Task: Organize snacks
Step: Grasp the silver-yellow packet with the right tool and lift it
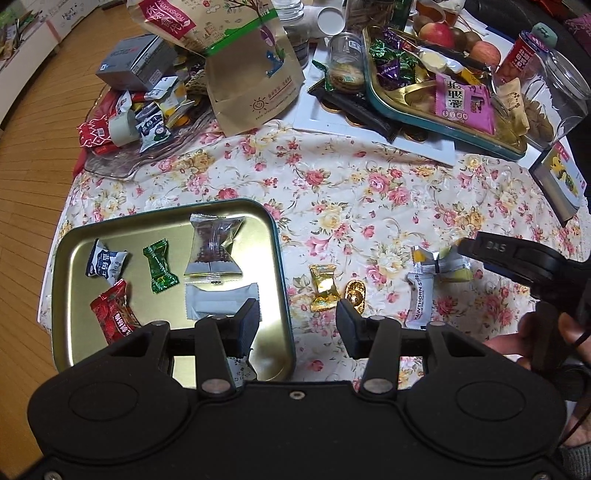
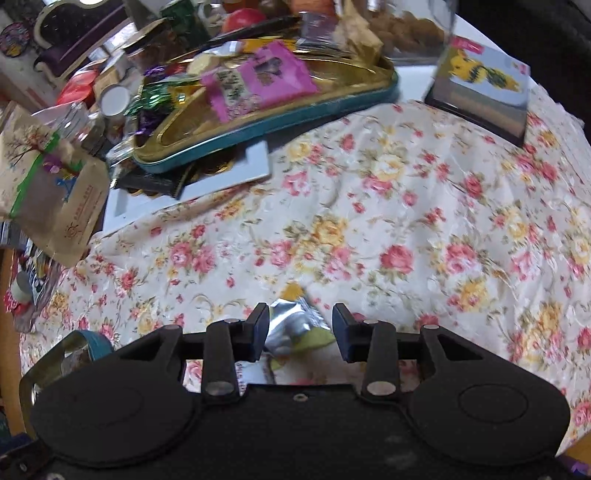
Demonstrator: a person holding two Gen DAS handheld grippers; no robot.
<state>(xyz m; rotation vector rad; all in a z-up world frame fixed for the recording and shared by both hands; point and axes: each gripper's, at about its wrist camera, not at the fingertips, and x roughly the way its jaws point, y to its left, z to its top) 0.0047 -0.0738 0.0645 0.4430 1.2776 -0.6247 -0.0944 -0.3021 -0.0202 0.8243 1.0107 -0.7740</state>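
Observation:
A gold tin tray (image 1: 74, 295) with a teal rim lies at lower left and holds a blue-white candy (image 1: 105, 263), a green candy (image 1: 159, 271), a clear-wrapped brown snack (image 1: 214, 251), a white packet (image 1: 218, 301) and a red packet (image 1: 114, 314). My left gripper (image 1: 297, 321) hangs open over the tray's right edge with nothing between its fingers. On the floral cloth lie a gold packet (image 1: 324, 288), a gold ingot candy (image 1: 355, 293) and a hawthorn strip (image 1: 419, 299). My right gripper (image 2: 301, 328) straddles a silver and yellow-green packet (image 2: 295, 325); a gap shows beside the right pad.
At the back stands a second teal tray (image 1: 424, 118) heaped with snacks on a white board, with apples (image 1: 437, 33), glass jars (image 1: 554, 96), a brown paper bag (image 1: 251, 85) and a glass dish of sweets (image 1: 122, 162). A small box (image 2: 480, 96) stands at far right. The wooden floor lies left of the table.

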